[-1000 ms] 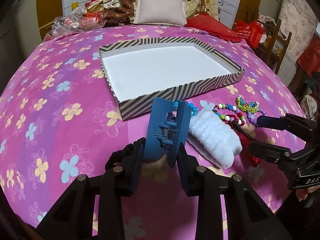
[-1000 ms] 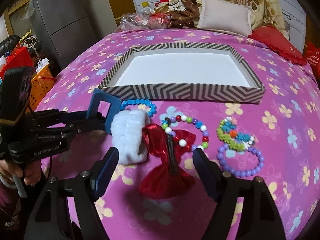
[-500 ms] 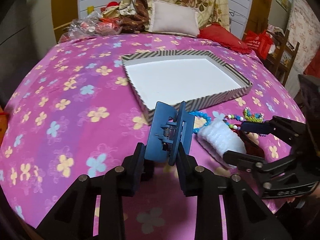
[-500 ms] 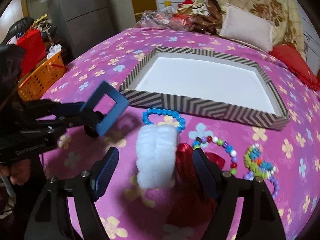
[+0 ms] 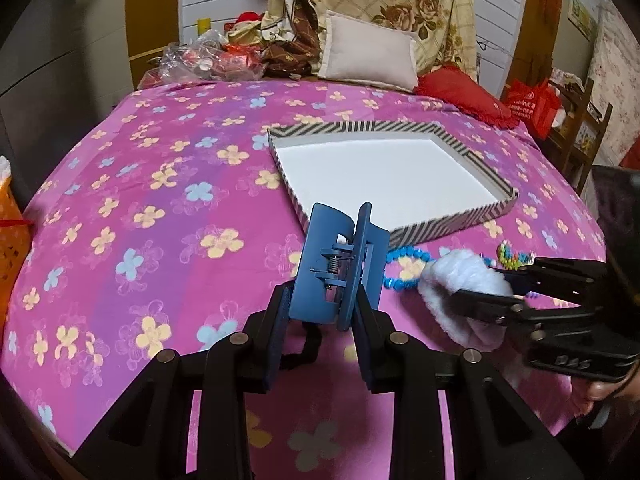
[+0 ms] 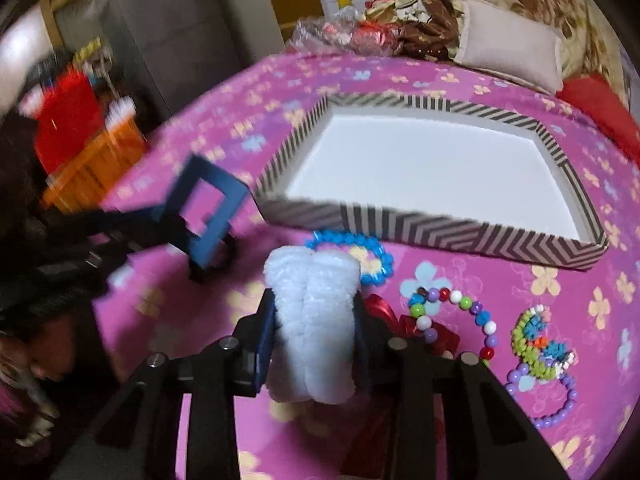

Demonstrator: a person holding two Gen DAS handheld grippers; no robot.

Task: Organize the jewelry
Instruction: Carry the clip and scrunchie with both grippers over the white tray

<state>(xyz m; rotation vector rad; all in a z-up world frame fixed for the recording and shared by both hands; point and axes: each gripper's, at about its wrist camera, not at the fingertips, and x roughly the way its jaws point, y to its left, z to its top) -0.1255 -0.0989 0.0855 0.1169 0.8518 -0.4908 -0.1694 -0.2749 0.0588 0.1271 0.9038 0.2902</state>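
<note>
Above the bed: both claws held off the bedspread (image 5: 160,184).
Left claw (image 5: 322,320): clamped on blue hair clip (image 5: 340,268), before the striped tray (image 5: 452,226).
Right claw (image 6: 314,344): squeezing white fluffy scrunchie (image 6: 312,320); bead bracelets (image 6: 456,320) lie to its right.

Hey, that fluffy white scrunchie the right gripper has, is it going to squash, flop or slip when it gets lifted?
The white scrunchie will probably squash: it bulges above the right gripper where the fingers pinch it. It looks soft and light, so the free end may sag. Its fuzzy pile likely grips the pads rather than slipping.
</note>
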